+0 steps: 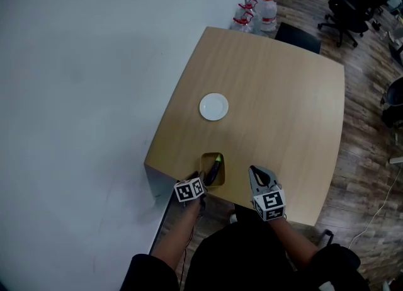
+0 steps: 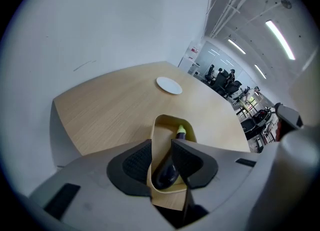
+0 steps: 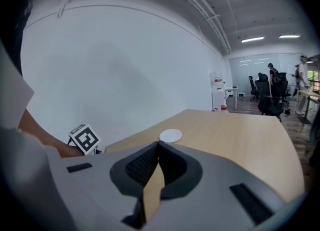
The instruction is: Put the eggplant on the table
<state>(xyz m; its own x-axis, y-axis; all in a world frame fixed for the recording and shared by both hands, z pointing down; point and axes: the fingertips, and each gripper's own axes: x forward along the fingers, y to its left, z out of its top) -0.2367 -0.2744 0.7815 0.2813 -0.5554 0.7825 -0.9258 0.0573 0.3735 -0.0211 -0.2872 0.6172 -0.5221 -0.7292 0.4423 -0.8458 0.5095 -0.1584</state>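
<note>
The eggplant [image 1: 214, 170] lay in a small tan dish [image 1: 203, 160] that sat at the near edge of the wooden worktop [image 1: 277, 94]. Its dark body pointed lengthwise away from the person, with the yellow-green stem end at the far side.

The left gripper [image 1: 200, 184] had reached in at the dish's near end. In the left gripper view, its jaws were drawn in close on the eggplant [image 2: 167, 172]. The right pad pressed against the dark skin. The left pad lay against the outside of the dish's [image 2: 167, 118] left wall, so that the wall was caught between pad and eggplant. The dish still appeared to rest on the worktop, and the eggplant had not left it.

The right gripper [image 1: 253, 170] hovered just beside the dish, to its right, over the worktop's near edge. In the right gripper view, its jaws [image 3: 157, 146] met at the tips with nothing between them, and only a wedge of worktop showed through the gap below the pads.

A white plate [image 1: 214, 106] stood well apart from the dish, farther along the worktop towards the wall, and nothing lay on it. Beyond the far corner, water bottles [image 1: 255, 12] with red caps stood on the wood floor, and black office chairs [image 1: 346, 0] stood off to the right.
</note>
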